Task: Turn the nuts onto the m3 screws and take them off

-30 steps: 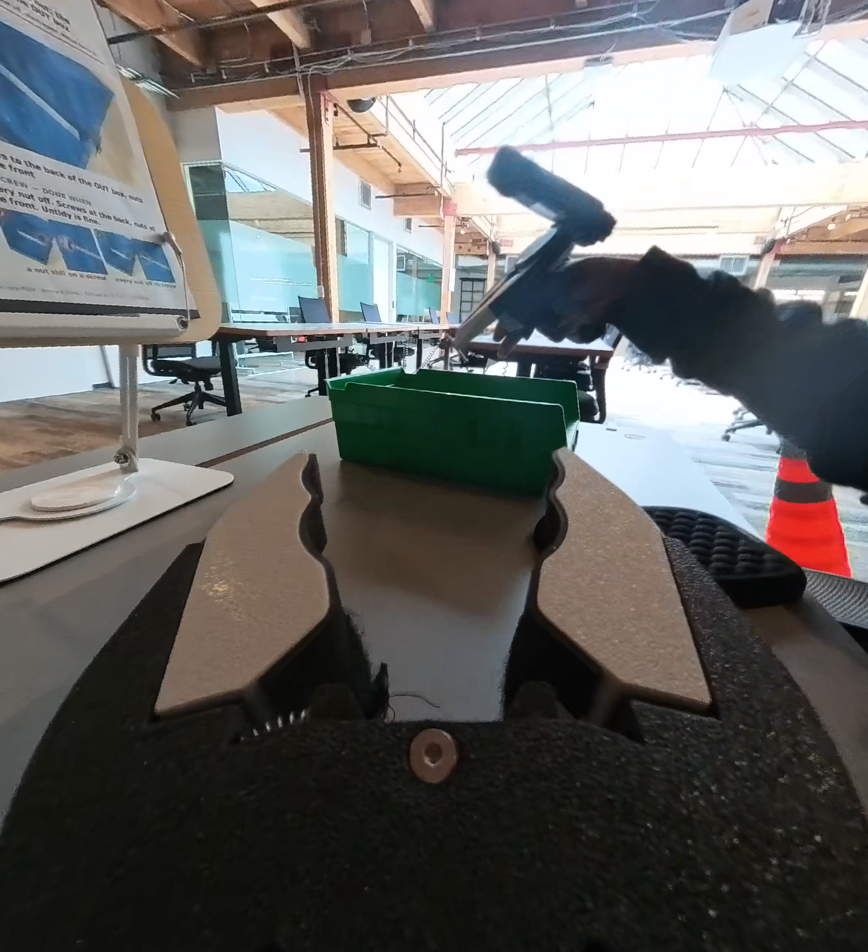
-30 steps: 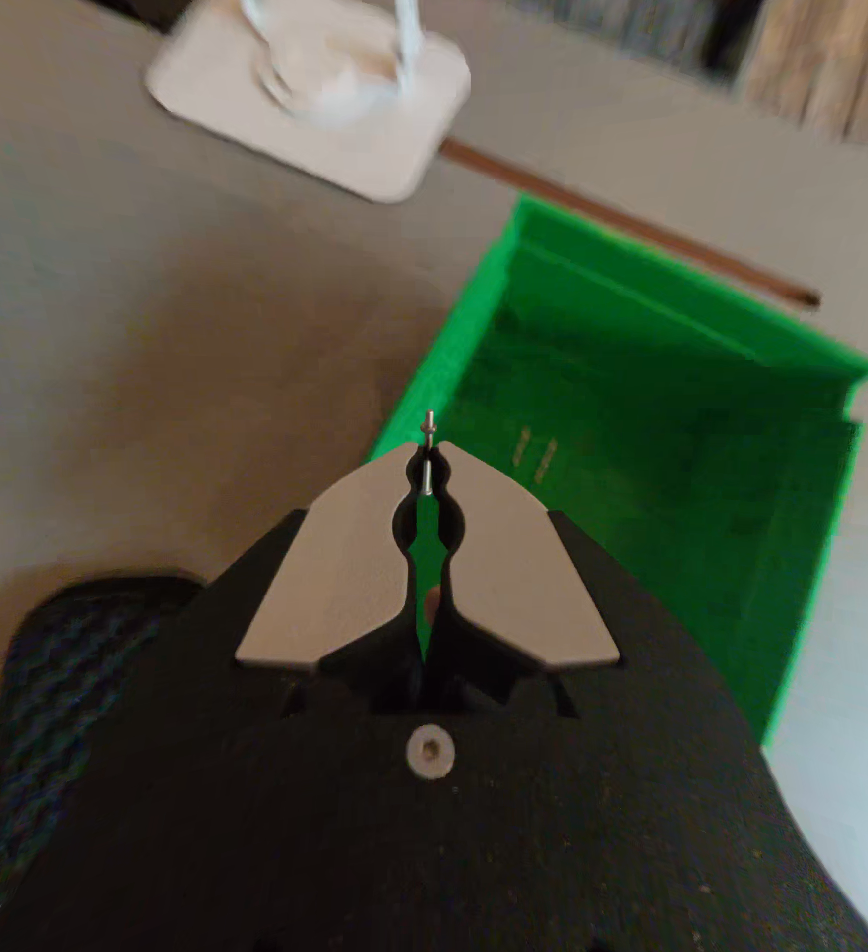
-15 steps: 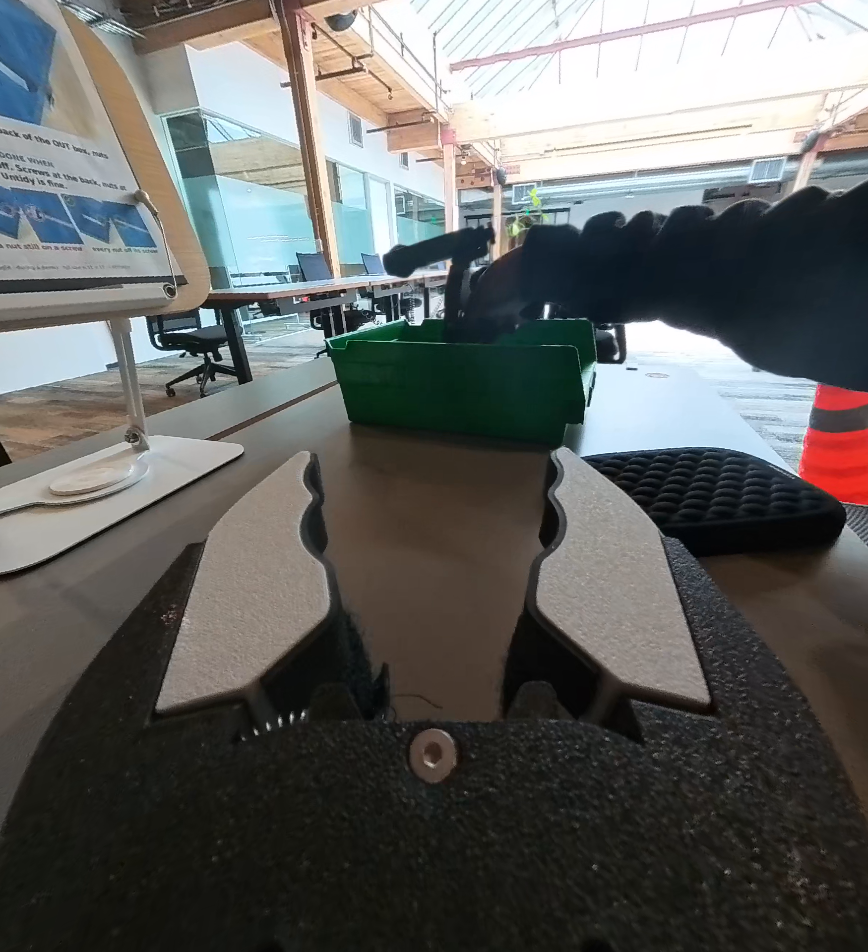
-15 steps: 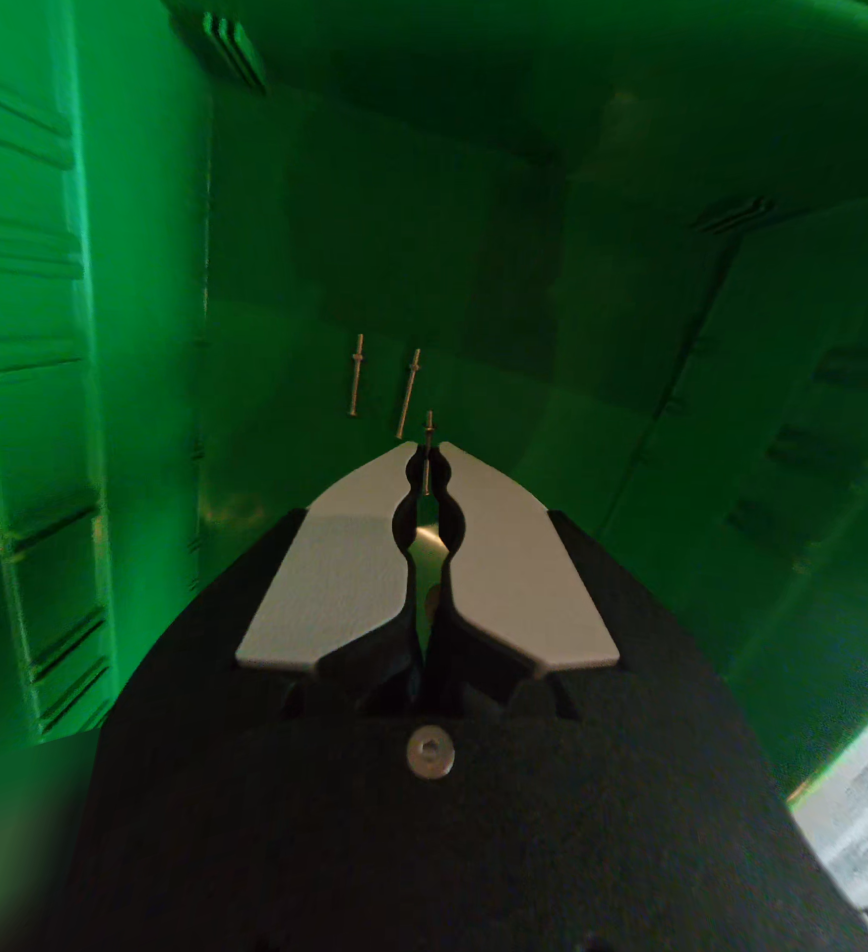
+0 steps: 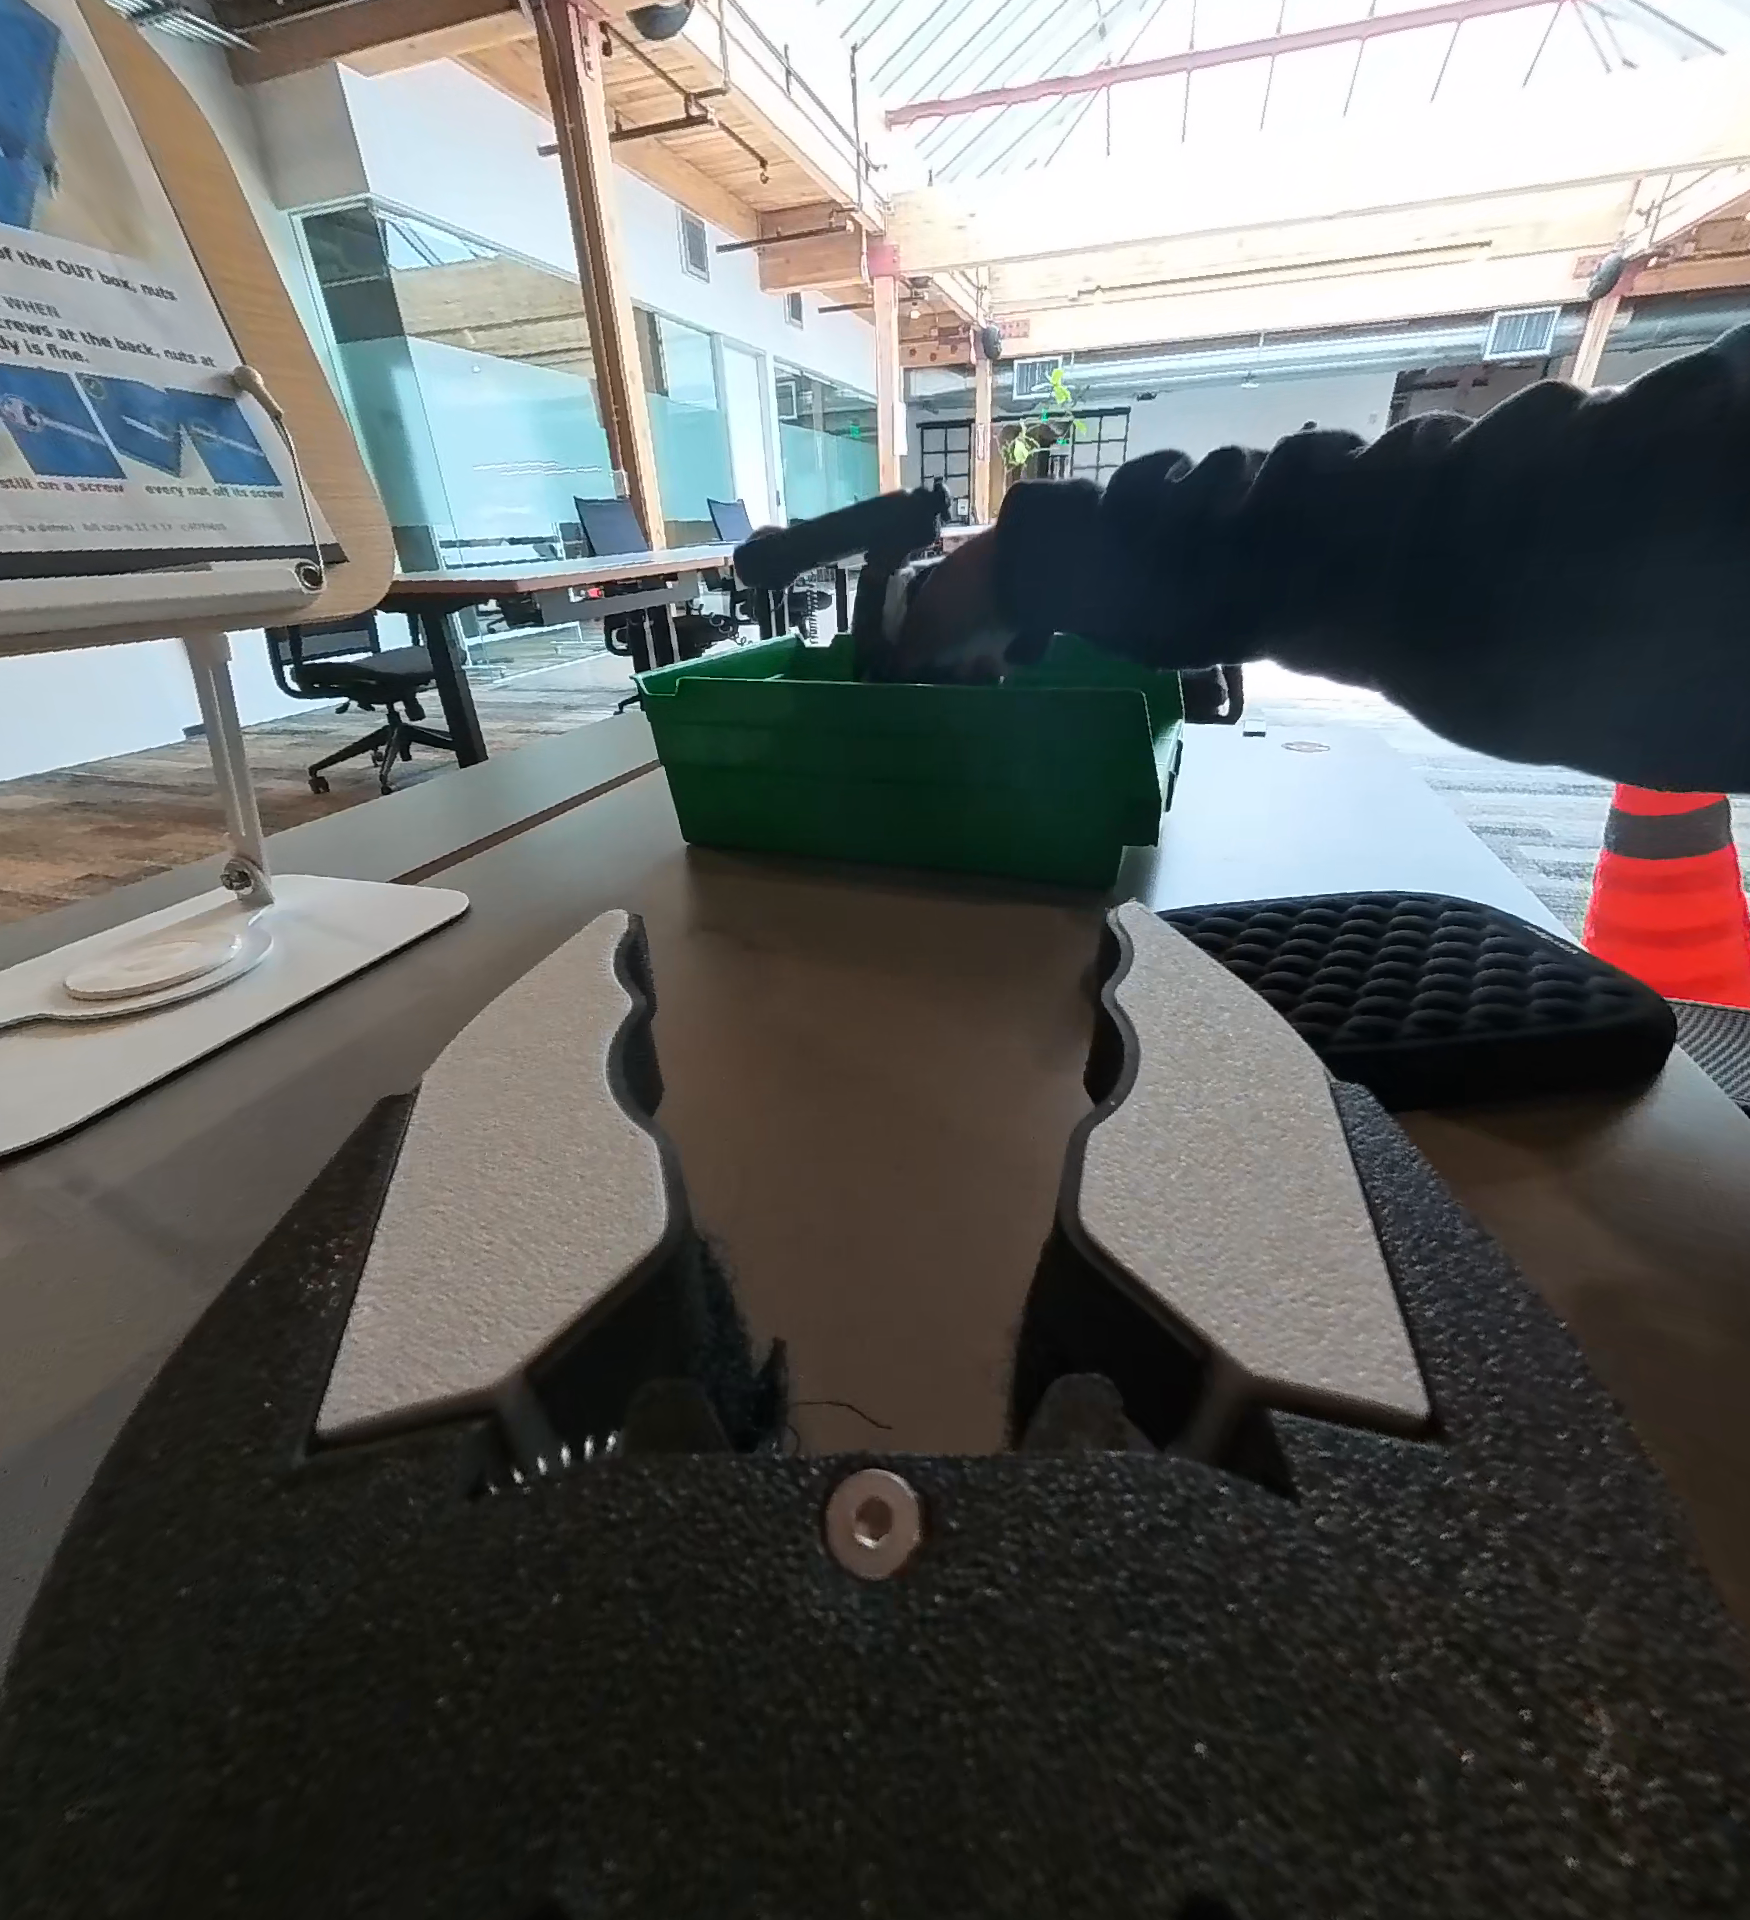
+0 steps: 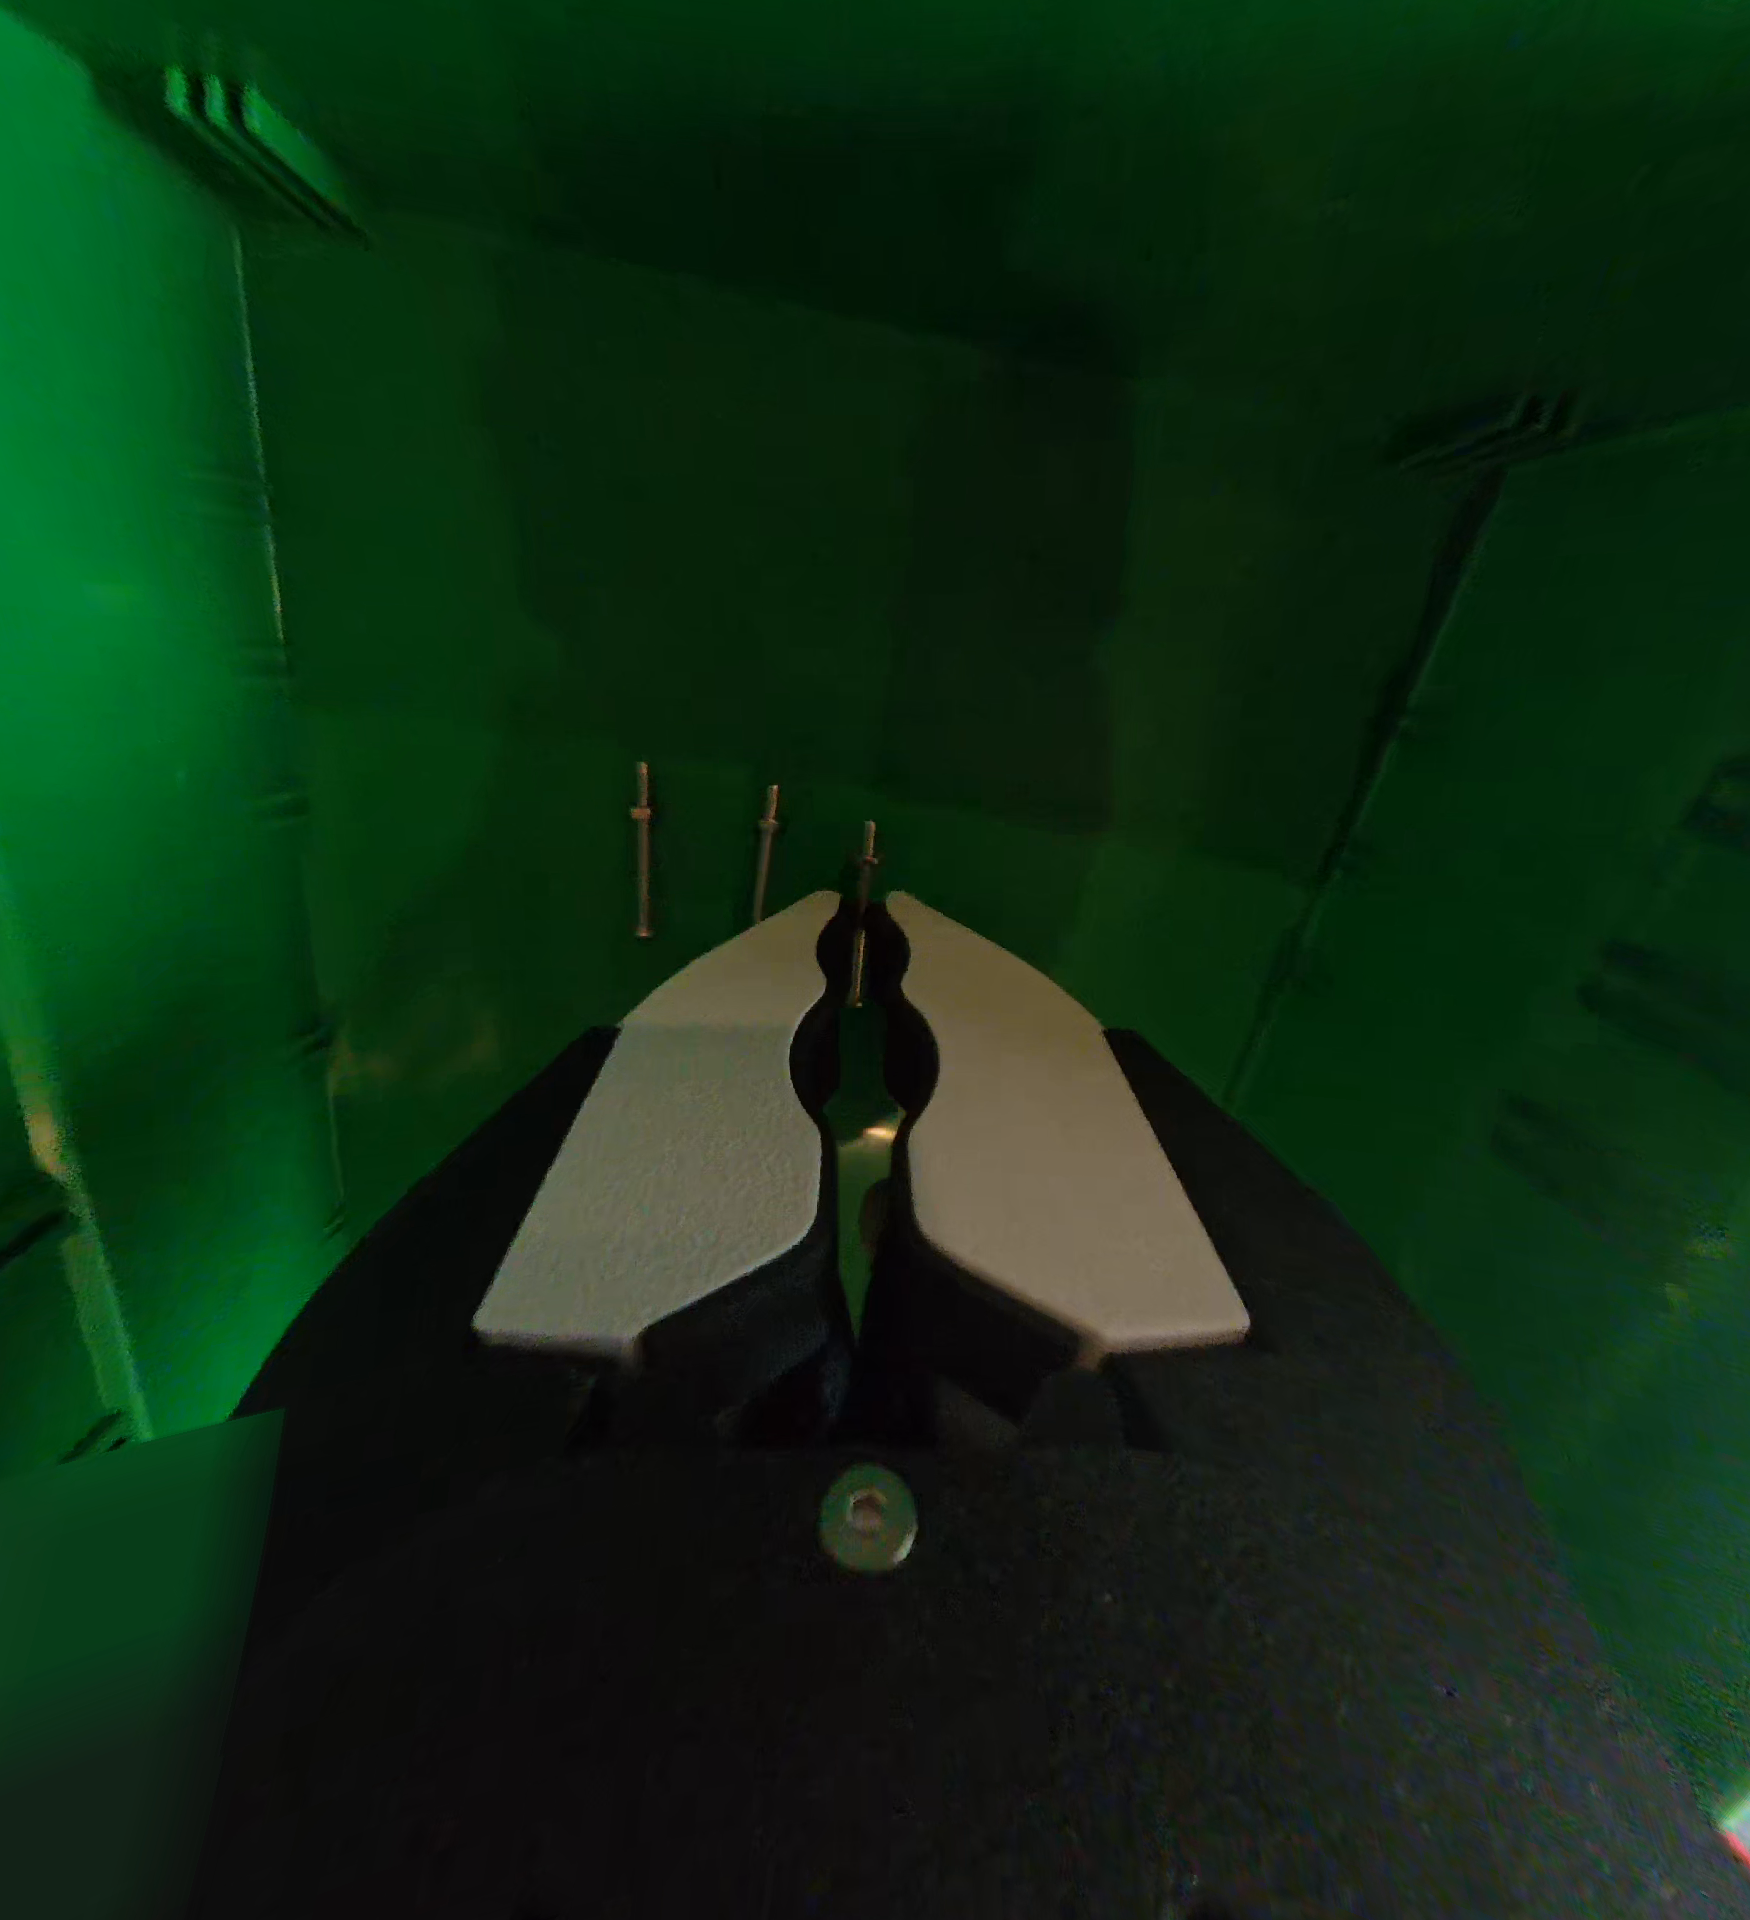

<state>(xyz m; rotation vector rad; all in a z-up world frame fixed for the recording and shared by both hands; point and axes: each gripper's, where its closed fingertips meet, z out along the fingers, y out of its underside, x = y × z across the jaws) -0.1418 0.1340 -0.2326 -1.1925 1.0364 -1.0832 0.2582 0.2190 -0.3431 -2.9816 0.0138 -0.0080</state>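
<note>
Holding a thin metal screw [image 6: 863, 914] by its shank, the right gripper [image 6: 863, 902] is down inside the green bin [image 5: 912, 790], fingers [image 6: 705, 1122] nearly closed and pinching the screw at the tips. A nut [image 6: 867, 858] sits on the thread just past the fingertips, and the screw's far end points at the bin's far wall.

Handling judgement: the screw is tiny, light, stiff and smooth, so it can pivot or slip in a tip pinch. Best hold is on the bare shank near the head, leaving the nut and threaded end free. The nut is too small to grip well except across its flats.

Contents of the bin: two more screws lie on the floor to the left, one at far left [image 6: 642, 852] and one beside it [image 6: 765, 857], roughly parallel and near each other but apart. Each seems to carry a nut partway along. The rest of the floor in view shows no loose nuts.

The left gripper [image 5: 871, 1023] hovers low over the bench [image 5: 850, 1143], near side of the bin, fingers [image 5: 528, 1153] wide apart with nothing between them. In that view, a dark sleeve [image 5: 1473, 603] reaches into the bin from the right. A black mat [image 5: 1411, 987] lies right of the bin and a white stand [image 5: 164, 997] stands left.
</note>
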